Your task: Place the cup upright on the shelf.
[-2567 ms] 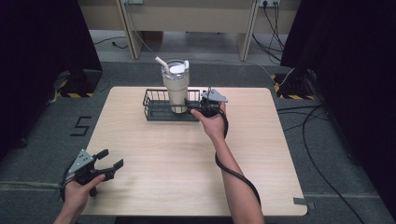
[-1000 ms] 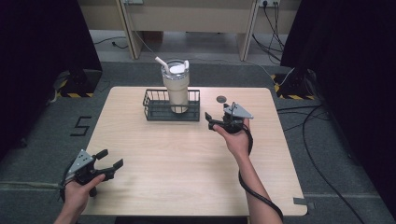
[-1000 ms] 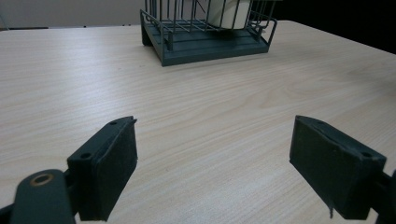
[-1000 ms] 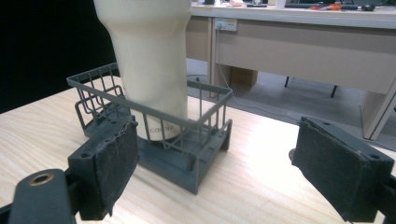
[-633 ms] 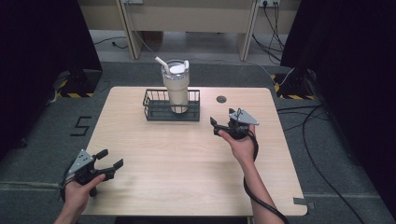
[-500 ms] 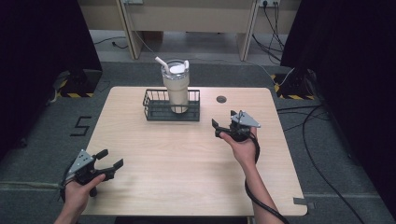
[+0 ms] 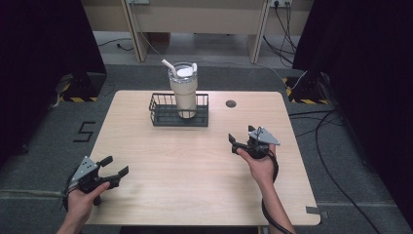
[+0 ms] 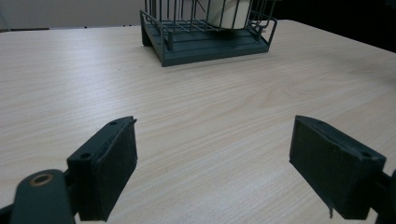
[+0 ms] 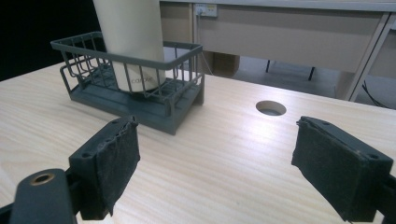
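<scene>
A cream tumbler [image 7: 184, 90] with a lid and a straw stands upright in a dark wire basket [image 7: 178, 120] at the far middle of the wooden table [image 7: 195, 175]. My right gripper [image 7: 241, 133] hovers over the table's right half, in front of and to the right of the basket, open with nothing between its pads. In the right gripper view my right gripper [image 9: 217, 140] points at the basket [image 9: 122, 105] and the tumbler [image 9: 130, 28]. My left gripper [image 7: 116, 165] is held open and empty at the near left corner. In the left gripper view my left gripper [image 8: 215, 140] faces the basket [image 8: 205, 45] far ahead.
A round cable hole [image 7: 231, 103] lies in the tabletop right of the basket, also seen as a hole [image 9: 271, 108] beyond the right jaws. Cables run over the floor to the right of the table. Dark curtains flank both sides.
My right gripper has drawn back from the basket, moving toward the near right of the table and slightly lower, with nothing in it. The left gripper has stayed put.
</scene>
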Demonstrator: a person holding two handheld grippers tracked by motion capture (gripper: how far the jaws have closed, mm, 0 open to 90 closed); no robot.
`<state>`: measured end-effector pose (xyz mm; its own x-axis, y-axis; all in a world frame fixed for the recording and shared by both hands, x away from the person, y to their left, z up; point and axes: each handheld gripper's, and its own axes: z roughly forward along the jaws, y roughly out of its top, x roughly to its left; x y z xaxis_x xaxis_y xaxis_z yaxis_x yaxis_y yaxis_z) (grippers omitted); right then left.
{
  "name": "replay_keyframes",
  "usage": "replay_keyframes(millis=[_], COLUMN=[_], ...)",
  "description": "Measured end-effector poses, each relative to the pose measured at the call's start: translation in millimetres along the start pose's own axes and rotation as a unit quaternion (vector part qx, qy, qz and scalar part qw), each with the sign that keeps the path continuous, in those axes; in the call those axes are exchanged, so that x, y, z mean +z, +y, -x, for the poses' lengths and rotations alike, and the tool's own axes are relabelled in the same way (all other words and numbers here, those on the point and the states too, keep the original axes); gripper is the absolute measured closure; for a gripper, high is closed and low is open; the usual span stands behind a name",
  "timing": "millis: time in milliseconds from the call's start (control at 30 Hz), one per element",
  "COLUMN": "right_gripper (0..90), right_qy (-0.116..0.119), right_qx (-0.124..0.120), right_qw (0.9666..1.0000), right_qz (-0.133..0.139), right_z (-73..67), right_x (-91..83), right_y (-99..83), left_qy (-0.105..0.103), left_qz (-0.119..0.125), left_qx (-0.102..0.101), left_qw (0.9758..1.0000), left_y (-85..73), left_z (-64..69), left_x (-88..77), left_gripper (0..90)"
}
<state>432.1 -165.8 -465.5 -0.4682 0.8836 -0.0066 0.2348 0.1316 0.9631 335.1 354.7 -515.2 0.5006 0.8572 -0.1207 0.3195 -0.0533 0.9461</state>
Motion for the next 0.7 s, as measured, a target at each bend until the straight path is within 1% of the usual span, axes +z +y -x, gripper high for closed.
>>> replay_keyframes(millis=[100,200,400,700], right_gripper=[14.8,14.8,14.8,14.8], right_qy=[-0.002,-0.005,-0.008,-0.007], right_qx=[-0.001,0.001,0.002,0.004], right_qw=[1.0,1.0,0.9999,0.9999], right_qz=[-0.001,-0.003,-0.006,-0.007], right_z=[0.1,-0.5,-1.1,-2.5], right_x=[-3.0,-8.9,-13.2,-14.9], right_y=[-2.9,-9.6,-18.2,-19.0], left_qy=[0.0,0.0,0.0,0.0], left_qz=[-0.001,-0.001,-0.001,-0.001], left_qx=[0.001,0.001,0.001,0.002], left_qw=[1.0,1.0,1.0,1.0], left_y=[0.0,0.1,0.1,0.3], left_z=[0.2,0.6,0.7,0.4], left_x=[0.2,0.3,0.4,0.7], left_gripper=[14.5,14.5,14.5,14.5])
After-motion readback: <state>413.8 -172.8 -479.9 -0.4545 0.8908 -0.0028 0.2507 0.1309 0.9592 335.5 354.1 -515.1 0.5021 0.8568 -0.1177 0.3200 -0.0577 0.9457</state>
